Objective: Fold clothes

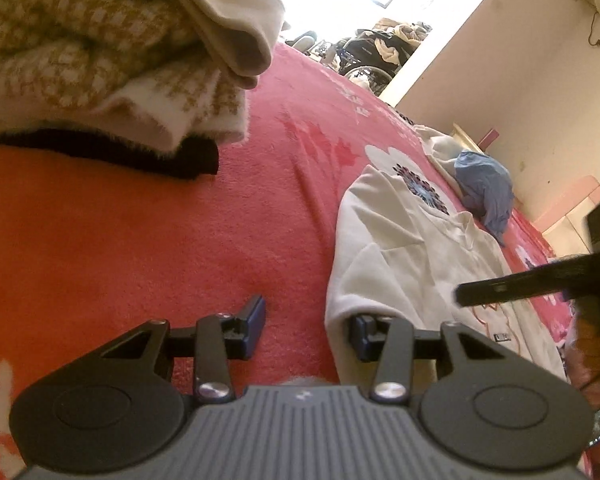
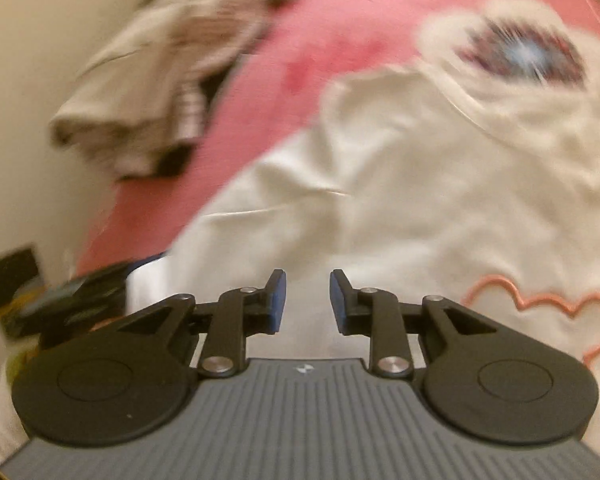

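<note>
A white sweatshirt (image 1: 412, 256) lies flat on the pink bed cover (image 1: 180, 232), with a pink heart outline (image 2: 540, 304) stitched on it. My left gripper (image 1: 308, 330) is low at the shirt's near left edge and stands open. Its right finger (image 1: 360, 334) is at the folded hem and its left finger (image 1: 256, 324) is over bare cover, with no pad pressing cloth. My right gripper (image 2: 308, 300) hovers over the middle of the sweatshirt (image 2: 380, 200), jaws a little apart with nothing between them. In the left wrist view a dark blurred finger (image 1: 500, 292) of it reaches in from the right.
A stack of folded clothes (image 1: 100, 64), beige check on black, sits at the upper left of the cover; the right wrist view shows the pile (image 2: 152, 92) blurred. A crumpled blue garment (image 1: 484, 184) lies beyond the sweatshirt. A wheelchair (image 1: 372, 60) stands past the bed, by a wall (image 1: 520, 80).
</note>
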Demonstrator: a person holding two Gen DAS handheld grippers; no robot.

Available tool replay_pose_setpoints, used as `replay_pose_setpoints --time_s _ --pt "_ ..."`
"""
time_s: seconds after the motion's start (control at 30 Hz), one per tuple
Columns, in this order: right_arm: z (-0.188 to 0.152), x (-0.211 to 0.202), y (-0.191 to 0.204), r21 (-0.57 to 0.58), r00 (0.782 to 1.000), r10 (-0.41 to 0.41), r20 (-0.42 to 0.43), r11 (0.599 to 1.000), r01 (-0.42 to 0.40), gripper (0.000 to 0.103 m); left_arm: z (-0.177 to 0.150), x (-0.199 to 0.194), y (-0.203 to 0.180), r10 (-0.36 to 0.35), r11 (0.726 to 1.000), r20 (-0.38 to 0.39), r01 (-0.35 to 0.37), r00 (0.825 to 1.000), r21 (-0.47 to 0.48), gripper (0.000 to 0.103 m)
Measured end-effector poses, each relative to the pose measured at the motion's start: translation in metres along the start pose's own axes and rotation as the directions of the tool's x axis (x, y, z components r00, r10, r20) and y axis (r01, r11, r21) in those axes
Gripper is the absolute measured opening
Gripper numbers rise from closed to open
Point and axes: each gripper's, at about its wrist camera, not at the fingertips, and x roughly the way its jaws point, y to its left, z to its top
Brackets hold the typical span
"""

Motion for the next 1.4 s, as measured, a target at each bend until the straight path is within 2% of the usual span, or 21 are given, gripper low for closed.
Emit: replay_pose_setpoints --time_s 0.1,0.13,0.17,0.2,0.27,0.37,0.47,0.57,0.67,0.77,0.83,0.9,1.03,1.13,1.2,1.27,1.33,1.4 --pt "-0.004 0.015 -0.011 0.062 0.998 0.053 -0.039 0.997 -0.050 0.024 0.000 0.000 0.001 -0.007 1.000 0.003 0.007 1.000 0.003 0.045" --pt "-0.007 0.018 -0.009 0.048 0.997 0.051 -0.049 0.998 -0.049 0.019 -0.001 -0.001 0.001 -0.008 1.000 0.003 0.008 1.000 0.006 0.044" --pt "-0.011 0.018 -0.004 0.014 0.998 0.026 -0.048 1.000 -0.025 0.004 -0.002 -0.001 0.002 -0.009 1.000 0.004 0.009 1.000 0.009 0.044" --pt "-0.013 0.016 -0.002 -0.001 0.999 0.005 -0.037 1.000 -0.005 0.001 -0.002 -0.003 0.002 -0.009 1.000 0.005 0.009 1.000 0.013 0.044" --pt "-0.016 0.010 0.002 -0.026 0.999 -0.037 -0.014 0.999 0.036 0.000 -0.004 -0.003 0.003 -0.005 1.000 0.006 0.005 1.000 0.026 0.043" --pt "-0.019 0.014 -0.006 -0.029 0.997 -0.080 -0.023 0.996 0.080 0.000 -0.005 -0.004 0.003 0.005 0.999 0.002 -0.005 1.000 0.044 0.043" --pt "-0.021 0.015 -0.005 -0.048 0.996 -0.093 -0.008 0.995 0.092 0.001 -0.004 -0.009 -0.001 0.029 0.997 -0.015 -0.028 0.999 0.074 0.043" --pt "-0.023 0.008 -0.003 -0.069 0.995 -0.098 0.017 0.993 0.099 0.003 -0.002 -0.018 -0.001 0.056 0.993 -0.037 -0.051 0.998 0.105 0.047" --pt "-0.024 -0.004 -0.008 -0.044 0.994 -0.103 0.037 0.994 0.104 0.005 -0.005 -0.031 -0.002 0.133 0.982 -0.039 -0.127 0.990 0.143 0.048" --pt "-0.029 -0.025 -0.013 -0.062 0.992 -0.105 0.071 0.992 0.110 0.006 -0.010 -0.050 -0.006 0.272 0.942 0.010 -0.269 0.962 0.200 0.048" --pt "-0.033 -0.040 -0.011 -0.087 0.993 -0.079 0.084 0.992 0.087 0.006 -0.011 -0.066 -0.014 0.295 0.930 0.042 -0.297 0.954 0.218 0.048" --pt "-0.038 -0.048 0.001 -0.153 0.996 -0.039 0.076 0.987 0.051 0.006 -0.011 -0.079 -0.030 0.263 0.931 0.078 -0.274 0.962 0.240 0.048" --pt "-0.055 -0.042 0.037 -0.331 0.999 0.031 -0.008 0.943 -0.032 0.006 -0.012 -0.072 -0.072 0.152 0.942 0.057 -0.162 0.987 0.293 0.049" --pt "-0.083 -0.022 0.059 -0.456 0.995 0.028 -0.095 0.888 -0.068 0.006 -0.023 -0.051 -0.098 0.128 0.928 0.007 -0.122 0.992 0.351 0.049" --pt "-0.104 -0.008 0.067 -0.523 0.988 -0.005 -0.156 0.848 -0.079 0.006 -0.041 -0.035 -0.106 0.153 0.906 -0.067 -0.113 0.986 0.408 0.049" --pt "-0.125 -0.002 0.066 -0.578 0.981 -0.042 -0.189 0.813 -0.077 0.006 -0.064 -0.021 -0.109 0.220 0.867 -0.125 -0.135 0.967 0.480 0.047" --pt "-0.136 -0.012 0.067 -0.603 0.981 -0.030 -0.192 0.792 -0.094 0.006 -0.078 -0.031 -0.115 0.242 0.826 -0.094 -0.154 0.966 0.542 0.047" --pt "-0.141 -0.028 0.069 -0.604 0.984 -0.009 -0.176 0.790 -0.101 0.006 -0.080 -0.049 -0.125 0.232 0.816 -0.083 -0.147 0.969 0.559 0.047"
